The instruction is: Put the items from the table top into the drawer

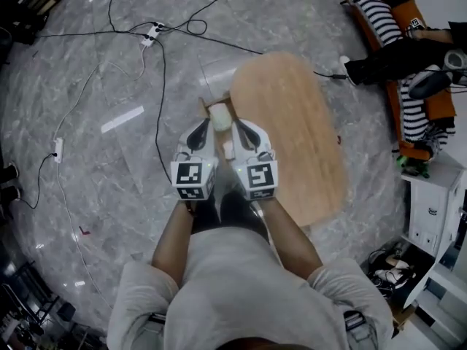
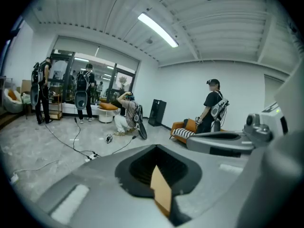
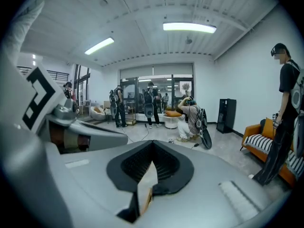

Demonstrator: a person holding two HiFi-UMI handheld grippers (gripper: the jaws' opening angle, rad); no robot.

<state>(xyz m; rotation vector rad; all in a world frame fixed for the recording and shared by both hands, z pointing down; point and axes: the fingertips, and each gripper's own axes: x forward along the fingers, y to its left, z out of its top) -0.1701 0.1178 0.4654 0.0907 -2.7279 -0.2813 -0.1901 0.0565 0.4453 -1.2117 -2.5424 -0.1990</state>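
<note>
I hold both grippers high and side by side above the oval wooden table (image 1: 299, 122). The left gripper (image 1: 198, 130) and the right gripper (image 1: 246, 128) each have the jaws pressed together with nothing in them. Far below, between their tips, the open drawer (image 1: 208, 106) juts from the table's left end, with a white item (image 1: 220, 117) inside. In the left gripper view the left gripper (image 2: 156, 161) is shut, with only a sliver of brown seen through the seam. The right gripper (image 3: 152, 161) looks the same in the right gripper view. Both point out across the room.
Cables and a power strip (image 1: 152, 33) lie on the marble floor left of the table. An orange sofa (image 1: 417, 86) with striped cushions and a person on it stands at the right, with a white cabinet (image 1: 438, 203) below it. Several people (image 3: 152, 103) stand farther off.
</note>
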